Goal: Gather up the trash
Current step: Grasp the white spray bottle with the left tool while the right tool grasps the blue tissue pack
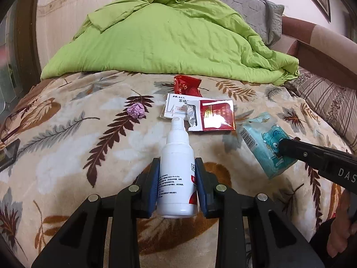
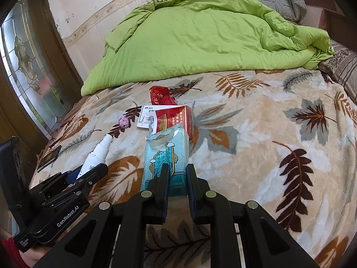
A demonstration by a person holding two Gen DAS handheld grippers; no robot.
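Bottle [image 1: 176, 167] clamped; blanket [image 1: 67, 156] open leftward.

A: How is the left gripper [image 1: 177, 178] posed?

B: It is pointed forward and downward, and its blue-padded fingers [image 1: 154, 185] are pressed against both sides of a white spray bottle [image 1: 176, 169], which is clamped between them.

A: And the right gripper [image 2: 177, 185]?

B: It is angled downward too. Its jaws are drawn close together, and a teal tissue pack [image 2: 159, 156] is pinched between them.

A: Is anything of the person seen?

B: A hand [image 1: 341, 230] is seen wrapped around the right gripper's handle, in the left wrist view.
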